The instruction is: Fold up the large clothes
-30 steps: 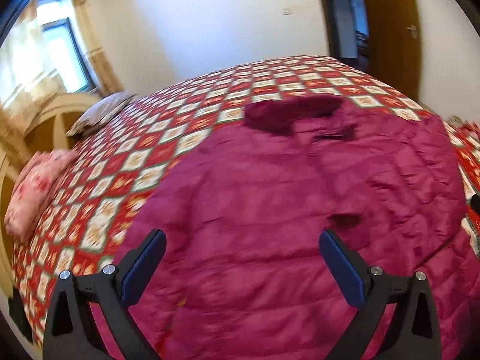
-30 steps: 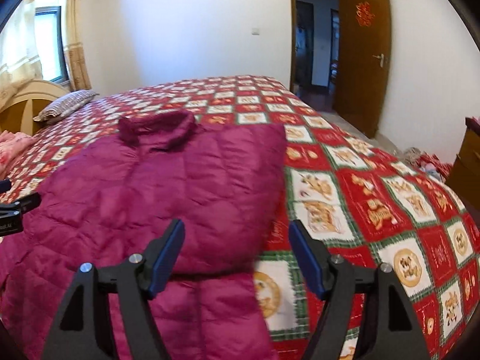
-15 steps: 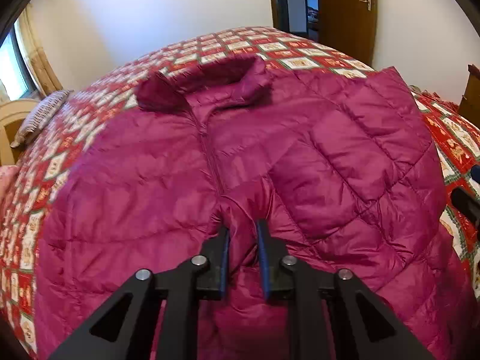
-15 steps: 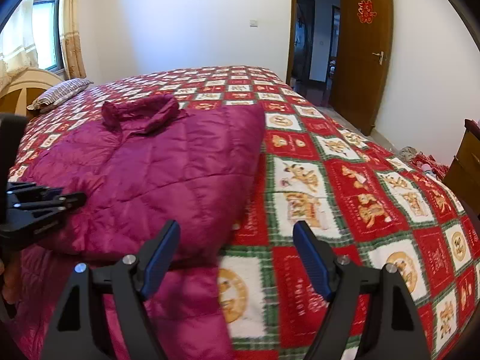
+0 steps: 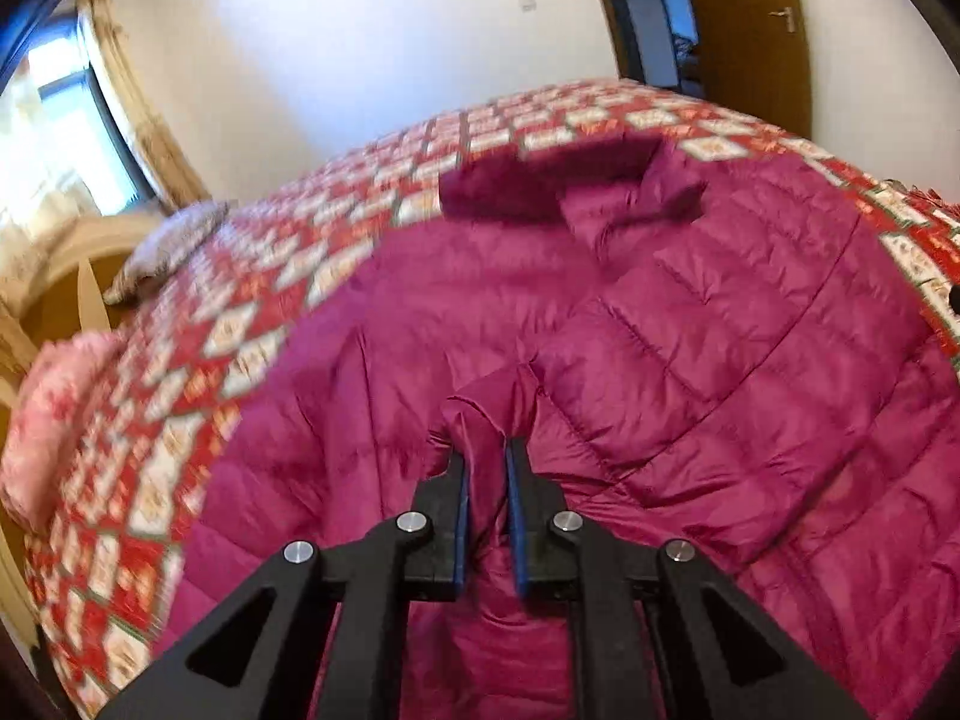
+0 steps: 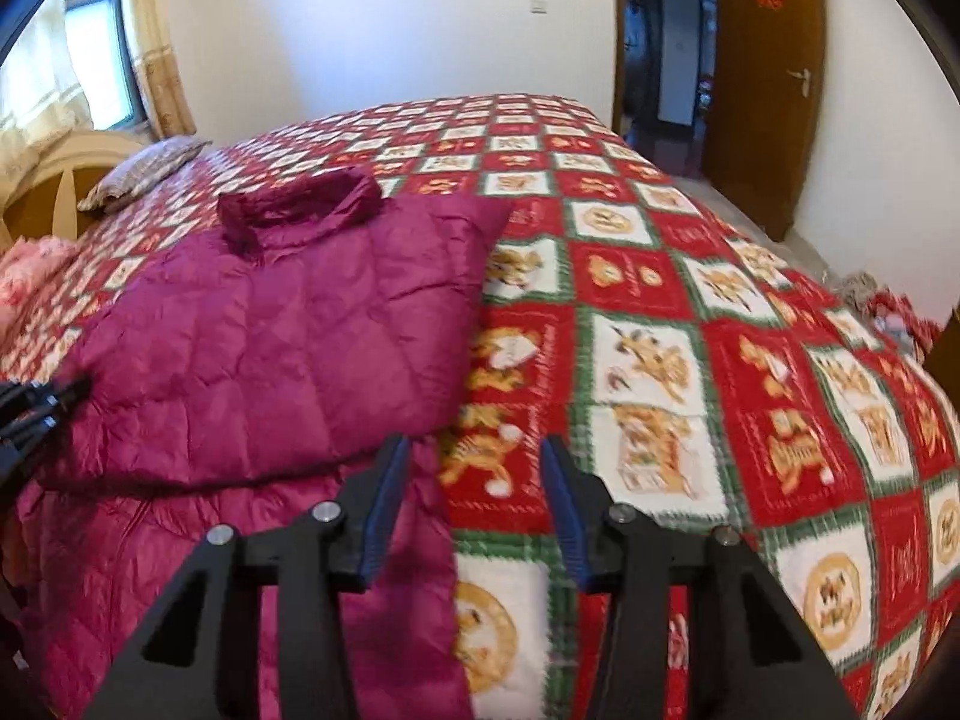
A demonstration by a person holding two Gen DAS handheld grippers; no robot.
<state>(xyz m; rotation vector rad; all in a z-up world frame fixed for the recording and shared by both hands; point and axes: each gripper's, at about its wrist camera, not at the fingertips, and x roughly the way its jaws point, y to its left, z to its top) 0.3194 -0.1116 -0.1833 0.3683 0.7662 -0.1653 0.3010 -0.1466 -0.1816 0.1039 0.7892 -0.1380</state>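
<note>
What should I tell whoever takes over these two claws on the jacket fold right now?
Left claw: shut on a pinch of the magenta puffer jacket near its front middle.
Right claw: closing, nothing gripped yet; the jacket's right edge lies just inside its left finger.
Jacket lies on the patterned quilt, collar at the far end, one sleeve already folded across the front.
Left: grip the right edge, finish the folds.

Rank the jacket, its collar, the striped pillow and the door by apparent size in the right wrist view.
1. jacket
2. door
3. collar and striped pillow: look alike, and distance differs, so unranked.
</note>
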